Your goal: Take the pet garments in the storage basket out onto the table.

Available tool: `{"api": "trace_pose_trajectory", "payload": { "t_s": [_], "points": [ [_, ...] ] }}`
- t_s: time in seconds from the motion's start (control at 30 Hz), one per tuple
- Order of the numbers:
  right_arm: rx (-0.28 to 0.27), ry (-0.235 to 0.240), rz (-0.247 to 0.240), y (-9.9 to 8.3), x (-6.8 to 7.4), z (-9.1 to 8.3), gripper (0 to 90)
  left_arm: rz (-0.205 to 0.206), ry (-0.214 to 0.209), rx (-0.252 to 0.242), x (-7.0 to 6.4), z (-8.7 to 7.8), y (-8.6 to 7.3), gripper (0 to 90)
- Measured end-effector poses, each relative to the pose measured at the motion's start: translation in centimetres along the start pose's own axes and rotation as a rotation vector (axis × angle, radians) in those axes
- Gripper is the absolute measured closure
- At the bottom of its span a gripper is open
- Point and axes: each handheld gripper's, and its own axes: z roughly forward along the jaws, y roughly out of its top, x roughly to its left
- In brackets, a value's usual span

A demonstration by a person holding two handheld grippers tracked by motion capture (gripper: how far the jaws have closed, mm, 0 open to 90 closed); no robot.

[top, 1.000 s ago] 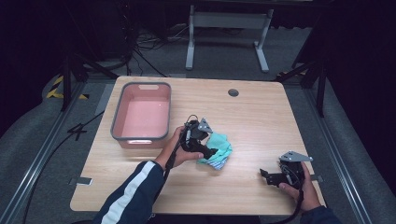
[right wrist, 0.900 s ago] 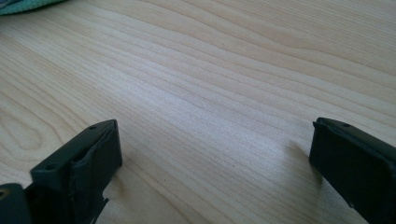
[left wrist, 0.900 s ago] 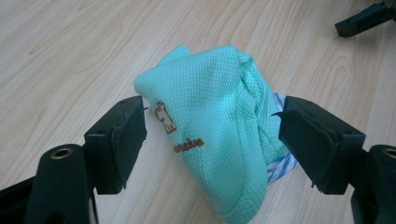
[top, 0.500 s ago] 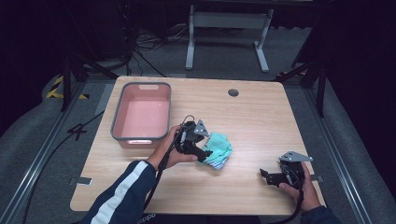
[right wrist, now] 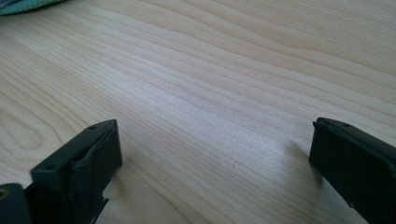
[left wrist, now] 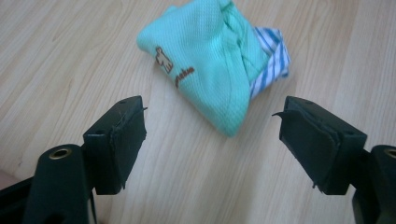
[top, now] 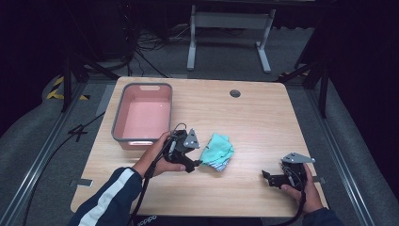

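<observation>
Pink tub (top: 142,113) left of green cloth (top: 217,150); left tongs (left wrist: 212,135) released beside cloth; right tongs (right wrist: 212,154) released, well apart.

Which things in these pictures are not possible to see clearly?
- Green cloth: its underside lies against the table; the brown logo text is too small to read in the left gripper view.
- Striped fabric: mostly covered by the green cloth.
- Pink bin: its near inner wall is hidden by its own rim, high view.

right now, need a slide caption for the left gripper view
Open left gripper faces a crumpled mint-green cloth with blue-striped lining, lying just ahead on the light wooden table.
</observation>
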Motion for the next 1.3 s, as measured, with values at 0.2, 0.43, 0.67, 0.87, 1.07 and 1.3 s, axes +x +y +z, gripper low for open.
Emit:
{"api": "trace_pose_trajectory", "payload": {
  "t_s": [0.2, 0.43, 0.67, 0.87, 1.07, 1.3],
  "points": [
    [0.0, -0.001, 0.001, 0.0, 0.0, 0.0, 2.6, 0.02, 0.012, 0.017, -0.2, -0.9, -1.6, 23.3],
    [0.0, -0.001, 0.002, 0.0, 0.0, 0.0, 2.6, 0.014, 0.033, 0.046, -0.8, -1.7, -4.2, 22.9],
    [0.0, -0.001, 0.002, 0.0, 0.0, 0.0, 2.6, 0.016, 0.051, 0.074, -1.4, -2.2, -6.0, 20.3],
    [0.0, -0.002, 0.002, 0.0, 0.0, 0.0, 2.6, 0.003, 0.059, 0.1, -1.6, -2.7, -8.4, 20.3],
    [0.001, -0.002, 0.002, 0.0, 0.0, 0.0, 2.6, -0.031, 0.093, 0.107, -1.6, -2.8, -10.7, 20.3],
    [0.0, -0.002, 0.002, 0.0, 0.0, 0.0, 2.5, -0.056, 0.104, 0.097, -1.7, -3.0, -12.7, 19.0]
  ]
}}
